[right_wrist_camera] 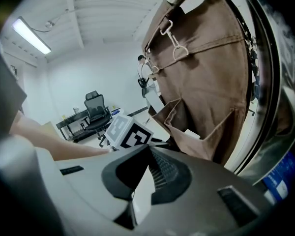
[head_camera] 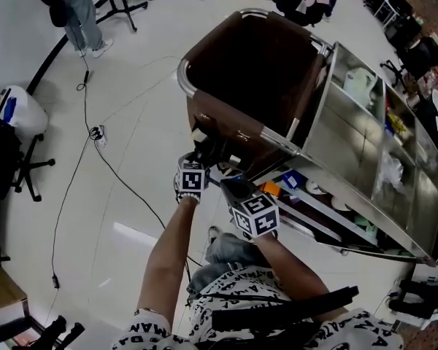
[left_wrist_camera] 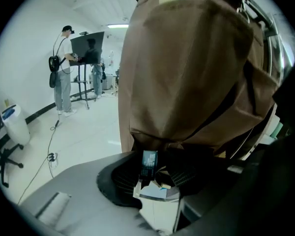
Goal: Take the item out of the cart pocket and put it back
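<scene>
The brown fabric bag hangs on the end of the steel cart; both grippers are at its lower pocket edge. In the left gripper view a small dark printed packet stands upright between the jaws of my left gripper, with a white carton just below it. The pads stand apart from the packet on both sides, so this gripper is open. My right gripper is beside it, tips together with nothing between them. The bag's side pockets show there, with a white item poking out of one.
The cart's shelves hold bottles and supplies to the right. Cables trail across the white floor, with an office chair and a white container at the left. People stand at a stand in the background.
</scene>
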`<state>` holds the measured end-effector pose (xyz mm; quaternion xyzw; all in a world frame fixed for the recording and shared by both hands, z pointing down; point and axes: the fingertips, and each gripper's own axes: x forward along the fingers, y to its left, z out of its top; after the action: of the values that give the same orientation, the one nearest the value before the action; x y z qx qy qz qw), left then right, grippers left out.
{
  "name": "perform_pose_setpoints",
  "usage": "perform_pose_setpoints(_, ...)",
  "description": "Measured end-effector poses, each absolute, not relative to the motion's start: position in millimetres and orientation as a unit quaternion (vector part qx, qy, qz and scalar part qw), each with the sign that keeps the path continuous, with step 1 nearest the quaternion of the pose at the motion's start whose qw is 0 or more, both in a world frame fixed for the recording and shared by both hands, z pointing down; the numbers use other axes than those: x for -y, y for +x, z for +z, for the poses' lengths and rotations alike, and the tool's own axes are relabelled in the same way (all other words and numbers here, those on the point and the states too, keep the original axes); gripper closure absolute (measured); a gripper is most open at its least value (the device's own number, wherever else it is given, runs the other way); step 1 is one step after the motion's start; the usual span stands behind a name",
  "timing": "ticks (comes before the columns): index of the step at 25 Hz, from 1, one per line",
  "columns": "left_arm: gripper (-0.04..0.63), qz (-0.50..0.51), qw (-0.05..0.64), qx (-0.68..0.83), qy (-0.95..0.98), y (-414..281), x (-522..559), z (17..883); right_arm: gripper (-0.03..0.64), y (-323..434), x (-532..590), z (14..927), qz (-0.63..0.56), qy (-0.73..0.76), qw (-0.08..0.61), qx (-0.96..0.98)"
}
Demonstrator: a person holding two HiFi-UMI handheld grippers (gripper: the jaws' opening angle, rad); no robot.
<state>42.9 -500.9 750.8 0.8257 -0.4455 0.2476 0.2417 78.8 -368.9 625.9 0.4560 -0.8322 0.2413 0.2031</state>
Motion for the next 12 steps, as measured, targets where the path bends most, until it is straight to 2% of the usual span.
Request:
perform_pose_setpoints(2,0.383,0.214,0.243,0.461,0.826,29.2,486.3,722.4,0.604,73.5,363.1,614.5,0.232,0.452,0.206,0.836)
perform_pose_setpoints(12,0.383,0.092,0.287,0.538,0.787,-79.8,307.8,600.9,0.604,38.6,282.0,550.7,0.203,0.422,0.194,0.862)
